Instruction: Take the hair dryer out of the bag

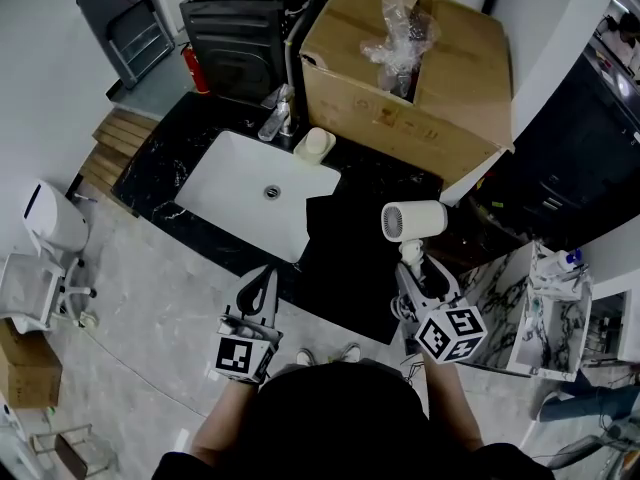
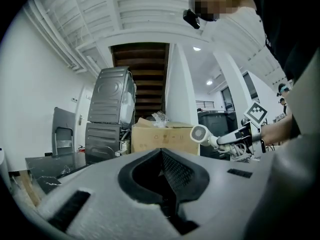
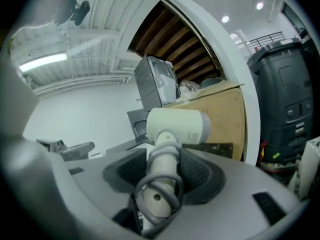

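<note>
My right gripper [image 1: 411, 268] is shut on the handle of a white hair dryer [image 1: 412, 220], which stands upright above the right side of a flat black bag [image 1: 335, 236] on the dark counter. In the right gripper view the hair dryer [image 3: 179, 125] has its grey cord [image 3: 159, 186] looped round the handle between the jaws of my right gripper [image 3: 162, 173]. My left gripper [image 1: 265, 280] hovers at the counter's front edge, left of the bag, shut and empty. In the left gripper view my left gripper [image 2: 162, 158] has its pads together, and the hair dryer [image 2: 200, 133] shows at the right.
A white sink [image 1: 250, 193] with a faucet [image 1: 278, 118] and soap dish [image 1: 314, 145] lies left of the bag. A big cardboard box [image 1: 430, 78] with plastic wrap stands behind. A marble-topped unit [image 1: 520, 293] is at the right, and a stacked grey washer unit [image 1: 225, 18] at the back.
</note>
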The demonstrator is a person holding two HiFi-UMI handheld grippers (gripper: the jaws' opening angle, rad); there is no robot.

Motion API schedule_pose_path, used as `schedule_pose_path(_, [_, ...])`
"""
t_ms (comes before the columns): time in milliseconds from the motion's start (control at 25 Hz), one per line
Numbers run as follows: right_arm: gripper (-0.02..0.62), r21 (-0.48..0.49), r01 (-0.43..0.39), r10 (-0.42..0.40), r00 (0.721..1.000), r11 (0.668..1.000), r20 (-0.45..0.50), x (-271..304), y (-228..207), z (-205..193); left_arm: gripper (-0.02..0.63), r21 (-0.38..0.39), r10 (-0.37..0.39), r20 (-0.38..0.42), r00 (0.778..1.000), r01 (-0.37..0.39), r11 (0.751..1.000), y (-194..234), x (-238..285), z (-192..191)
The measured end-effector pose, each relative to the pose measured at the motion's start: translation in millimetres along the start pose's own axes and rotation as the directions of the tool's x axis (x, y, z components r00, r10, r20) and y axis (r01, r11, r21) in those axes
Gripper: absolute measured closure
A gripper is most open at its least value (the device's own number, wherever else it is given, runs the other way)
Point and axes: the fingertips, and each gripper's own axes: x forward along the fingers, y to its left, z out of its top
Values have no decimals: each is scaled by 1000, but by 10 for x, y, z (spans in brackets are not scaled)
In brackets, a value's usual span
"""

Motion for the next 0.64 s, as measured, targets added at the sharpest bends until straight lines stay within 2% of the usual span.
schedule_pose_path(200, [383,-40,-7,7,1000,999,-10,-40,40,-21,586,9,-4,-1,1000,4,1000,-74,6,27])
schedule_pose_path(440, [383,-50,-23,22,1000,998,-7,-69,41,-9,586,3,-3,-17,1000,3,1000,-140,-10,-54])
schedule_pose_path(640, [383,-45,-36,36,999,998,-1,-116,36,28,586,14,-8,0,1000,8,1000,-225,34,-4])
